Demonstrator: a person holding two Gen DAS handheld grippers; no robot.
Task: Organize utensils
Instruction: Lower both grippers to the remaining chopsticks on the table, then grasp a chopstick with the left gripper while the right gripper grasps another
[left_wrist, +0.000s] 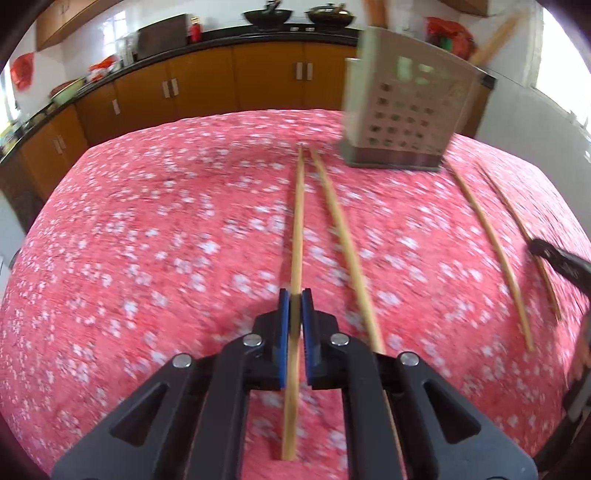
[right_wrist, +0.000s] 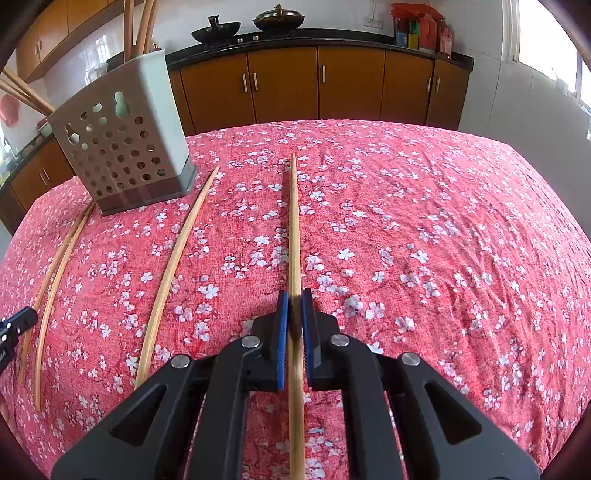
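**Now both claws clamped on chopsticks**

Clearly, our left gripper (left_wrist: 294, 299) has its blue pads (left_wrist: 283, 321) pressed together on a single chopstick (left_wrist: 296, 236), which runs straight ahead between the fingers toward the utensil holder (left_wrist: 406, 110). We see that stick's far tip ending just short of the holder's base, to its left side as the left wrist camera sees it. Just beside it lies a second chopstick (left_wrist: 345, 243), angled slightly away and passing under the gripper's right finger.

Our right gripper (right_wrist: 294, 301) is likewise clamped on a chopstick of its own (right_wrist: 294, 229), the pads (right_wrist: 282, 325) squeezing it on both sides. That stick points past the holder (right_wrist: 122, 140), well to its right in the right wrist view.

Between the two held sticks, nearer the holder, we see one more loose chopstick (right_wrist: 177, 266) resting on the red floral tablecloth (right_wrist: 443, 240), its far end close to the holder's corner.

Inside the holder, several chopsticks (right_wrist: 138, 26) stand upright. Behind the holder, brown kitchen cabinets (right_wrist: 332, 81) run along the wall, with two dark woks (right_wrist: 216, 33) on the counter above them.
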